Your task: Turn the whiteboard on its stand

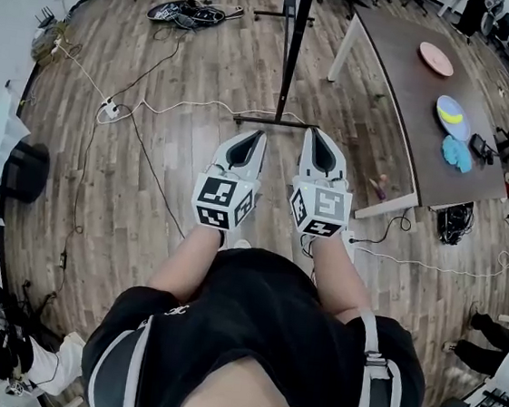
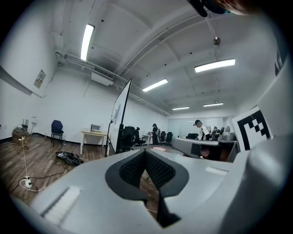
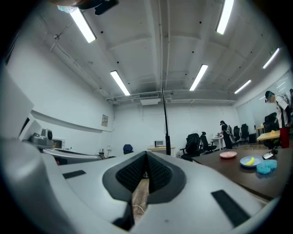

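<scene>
The whiteboard stands edge-on straight ahead of me, a thin dark panel on a black stand whose foot bar lies on the wood floor. My left gripper and right gripper are held side by side just short of that foot bar, touching nothing. Both are shut and empty. In the left gripper view the whiteboard rises beyond the left gripper, tilted and seen from the side. In the right gripper view the whiteboard shows as a thin pole above the right gripper.
A long brown table runs along the right, with a pink plate, a blue plate and a blue cloth. Cables and a power strip cross the floor at left. A dark bag pile lies far left.
</scene>
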